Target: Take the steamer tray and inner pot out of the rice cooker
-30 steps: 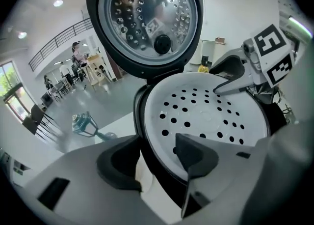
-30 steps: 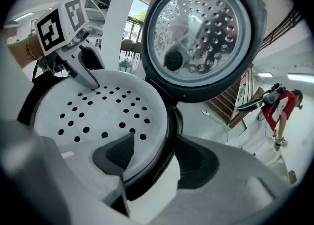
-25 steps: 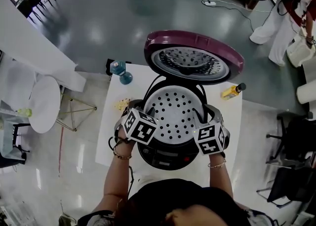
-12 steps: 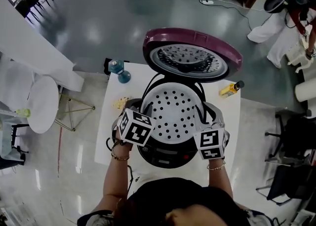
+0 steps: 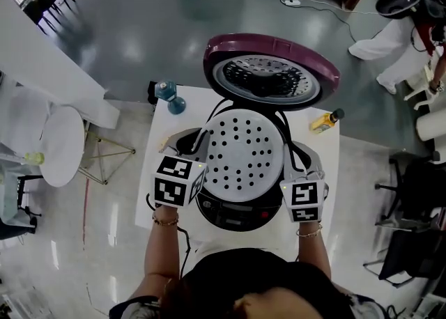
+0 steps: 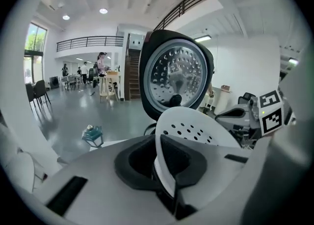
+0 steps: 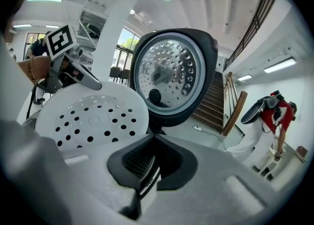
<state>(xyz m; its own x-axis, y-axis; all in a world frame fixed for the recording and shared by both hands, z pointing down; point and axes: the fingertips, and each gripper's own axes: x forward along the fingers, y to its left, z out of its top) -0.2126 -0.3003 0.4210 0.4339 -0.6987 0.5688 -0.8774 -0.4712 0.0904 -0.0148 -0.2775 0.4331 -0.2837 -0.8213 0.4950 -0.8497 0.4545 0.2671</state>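
The white perforated steamer tray [image 5: 240,150] hangs just above the black rice cooker [image 5: 233,214], whose purple lid [image 5: 272,77] stands open behind it. My left gripper [image 5: 200,171] is shut on the tray's left rim, and my right gripper [image 5: 286,177] is shut on its right rim. In the left gripper view the tray's thin edge [image 6: 164,135] runs between the pads of the left gripper [image 6: 164,170]. In the right gripper view the right gripper [image 7: 147,175] pinches the rim, with the tray [image 7: 91,116] spreading to the left. The tray hides the inner pot.
The cooker stands on a small white table [image 5: 162,199]. On it sit a blue bottle [image 5: 169,96] at the back left and a yellow bottle [image 5: 326,122] at the back right. A round white table [image 5: 61,145] stands to the left, and a person [image 5: 404,25] stands far right.
Both grippers closed on the tray's rim and rose. The tray came up out of the cooker and now looks larger and nearer.
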